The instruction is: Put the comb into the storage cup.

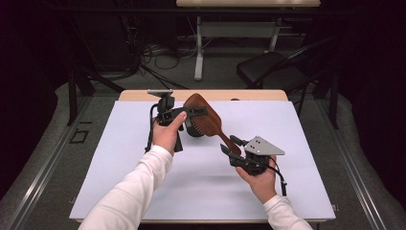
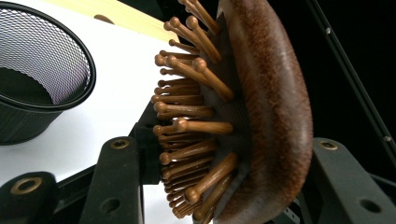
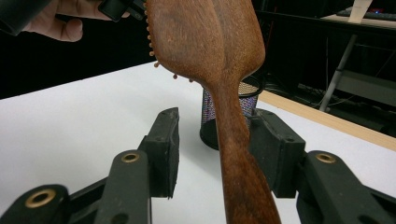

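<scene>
Wooden hairbrush: our left hand-held gripper pinches its head, our right hand-held gripper is spread around the handle. Next we drop it in the mesh cup.

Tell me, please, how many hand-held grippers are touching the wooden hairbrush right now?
1. The left hand-held gripper is clamped on the wooden hairbrush at its head. The right hand-held gripper has its jaws open around the handle, a clear gap on one side; contact on the other is hidden.

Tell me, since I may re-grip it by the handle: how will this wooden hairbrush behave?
The wooden hairbrush looks rigid, so it shouldn't flex. Its polished, tapering handle may slip. The wide head probably makes it top-heavy, apt to swing.
</scene>
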`<action>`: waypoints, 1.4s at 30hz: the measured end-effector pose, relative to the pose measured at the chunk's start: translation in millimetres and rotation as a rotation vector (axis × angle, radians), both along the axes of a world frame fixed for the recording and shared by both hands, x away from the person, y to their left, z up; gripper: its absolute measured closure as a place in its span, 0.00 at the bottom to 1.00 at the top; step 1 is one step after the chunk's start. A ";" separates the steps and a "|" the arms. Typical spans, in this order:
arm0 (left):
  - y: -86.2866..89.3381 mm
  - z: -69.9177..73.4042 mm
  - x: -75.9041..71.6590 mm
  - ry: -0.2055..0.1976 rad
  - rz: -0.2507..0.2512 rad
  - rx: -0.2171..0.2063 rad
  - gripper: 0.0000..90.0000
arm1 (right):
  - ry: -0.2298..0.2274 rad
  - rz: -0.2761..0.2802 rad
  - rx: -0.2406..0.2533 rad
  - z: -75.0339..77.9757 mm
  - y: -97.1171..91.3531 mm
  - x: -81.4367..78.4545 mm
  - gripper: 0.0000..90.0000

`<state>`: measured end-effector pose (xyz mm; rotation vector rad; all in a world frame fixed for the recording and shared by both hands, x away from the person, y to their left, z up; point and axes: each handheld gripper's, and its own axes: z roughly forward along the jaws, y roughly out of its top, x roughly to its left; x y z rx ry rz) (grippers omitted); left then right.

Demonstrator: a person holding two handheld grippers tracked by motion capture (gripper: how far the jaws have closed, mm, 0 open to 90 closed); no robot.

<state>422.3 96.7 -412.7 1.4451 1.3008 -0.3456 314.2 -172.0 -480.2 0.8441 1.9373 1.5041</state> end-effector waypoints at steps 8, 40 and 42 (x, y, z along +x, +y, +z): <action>1.8 0.4 1.8 -0.015 0.023 -0.007 0.56 | 0.001 -0.002 0.003 1.5 -1.9 -0.9 0.58; 27.2 16.0 14.3 -0.083 0.156 -0.016 0.56 | 0.025 -0.032 -0.051 4.7 -3.3 3.7 0.48; 30.1 17.9 15.4 -0.081 0.165 -0.019 0.56 | 0.013 -0.037 -0.062 4.8 -3.5 4.1 0.48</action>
